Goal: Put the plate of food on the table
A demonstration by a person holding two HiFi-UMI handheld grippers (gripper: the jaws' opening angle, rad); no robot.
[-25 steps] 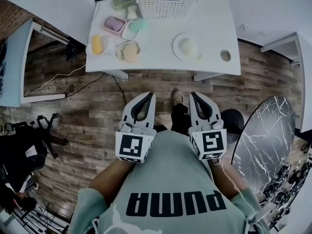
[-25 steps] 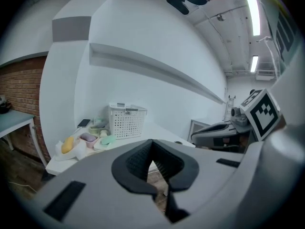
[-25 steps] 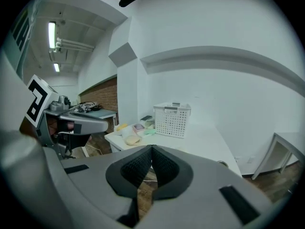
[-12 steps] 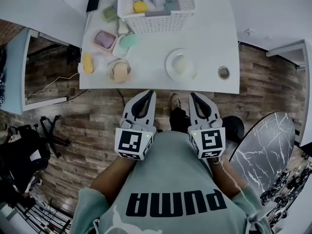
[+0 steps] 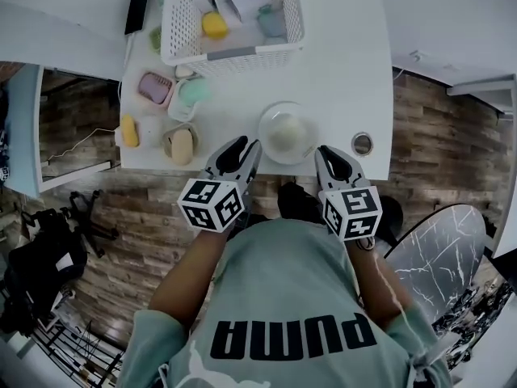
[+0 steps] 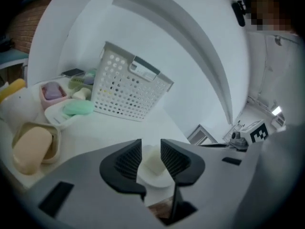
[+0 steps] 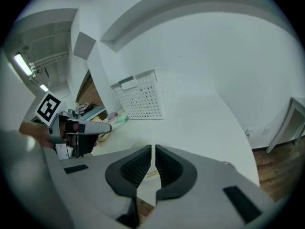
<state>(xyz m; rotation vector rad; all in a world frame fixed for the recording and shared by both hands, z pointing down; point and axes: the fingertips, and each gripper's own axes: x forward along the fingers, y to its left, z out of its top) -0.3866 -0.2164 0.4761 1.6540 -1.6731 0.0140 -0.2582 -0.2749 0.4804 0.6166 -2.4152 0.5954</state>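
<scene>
Head view, nearest: left gripper (image 5: 245,145) and right gripper (image 5: 325,152) both reach the front edge of the counter (image 5: 347,71), one on each side of the plate (image 5: 266,128).
Left gripper view: jaws opening, spread, pinching nothing; the plate rim (image 6: 156,179) and the food (image 6: 151,160) show through the gap, beyond the tips.
Right gripper view: right gripper (image 7: 153,149) jaws pressed almost together, only a slit, empty.
Plate: sits on the counter near its front edge, food (image 5: 288,136) a pale mound at centre; no contact seen.
Step, as judged: closing in for a rim grasp.
Doing it well: slide the left jaws over the near rim, clear of the food; lift level. Right likely needs to spread before it can help.
Beside: round fitting (image 5: 362,143) near on the right; soap dishes (image 5: 179,144) on the left.
Farthest: basket (image 5: 234,43), well apart.
</scene>
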